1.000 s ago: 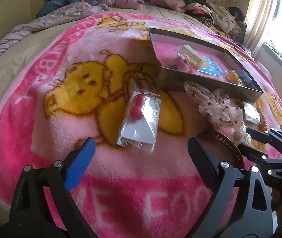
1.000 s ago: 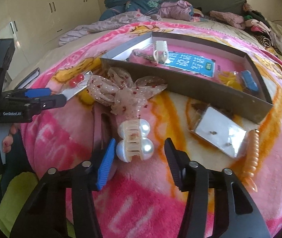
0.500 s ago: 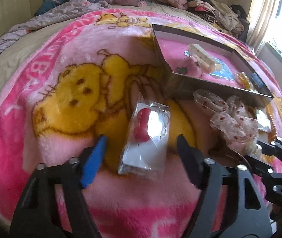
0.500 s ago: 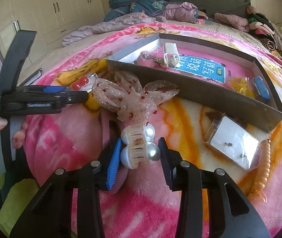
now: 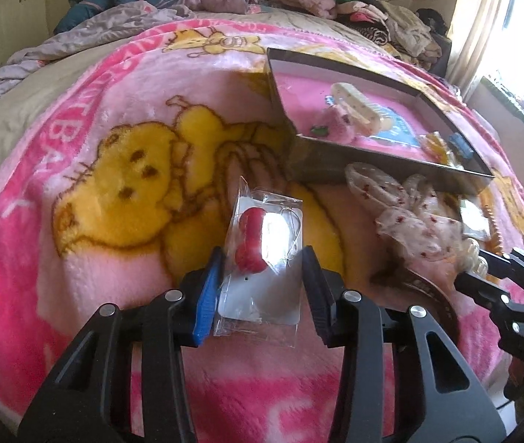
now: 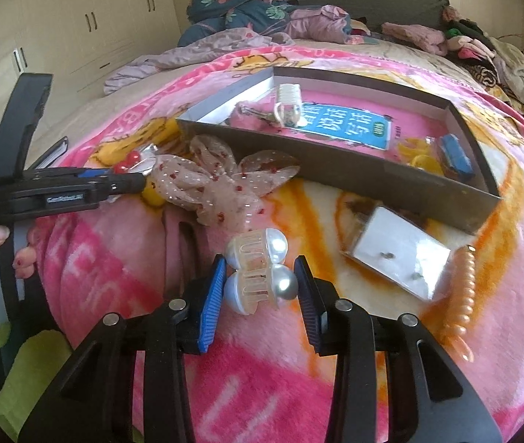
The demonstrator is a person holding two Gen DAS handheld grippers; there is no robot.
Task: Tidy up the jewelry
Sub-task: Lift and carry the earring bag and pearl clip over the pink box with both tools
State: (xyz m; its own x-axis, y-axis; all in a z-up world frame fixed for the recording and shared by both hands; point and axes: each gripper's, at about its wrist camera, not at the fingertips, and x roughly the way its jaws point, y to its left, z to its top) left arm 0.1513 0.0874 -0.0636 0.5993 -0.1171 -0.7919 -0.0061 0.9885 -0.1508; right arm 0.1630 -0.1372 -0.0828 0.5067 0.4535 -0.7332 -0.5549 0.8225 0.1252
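Observation:
A clear packet with red bead earrings (image 5: pixel 262 258) lies on the pink blanket between the fingers of my left gripper (image 5: pixel 262 262), which close around it; the blue pad touches its edge. A pearl claw clip (image 6: pixel 260 271) lies between the fingers of my right gripper (image 6: pixel 258 277), nearly touching both pads. A grey tray (image 6: pixel 335 173) lies beyond, holding a white clip (image 6: pixel 288 103), a blue card, yellow bands and a blue clip. The tray also shows in the left wrist view (image 5: pixel 321 162).
A sheer dotted bow (image 6: pixel 217 184) lies in front of the tray, also in the left wrist view (image 5: pixel 409 217). A packet of stud earrings (image 6: pixel 398 258) and a peach bead clip (image 6: pixel 465 288) lie right. Clothes are piled at the bed's far end.
Both grippers moved forward and narrowed: the left around the red earring packet, the right around the pearl clip.

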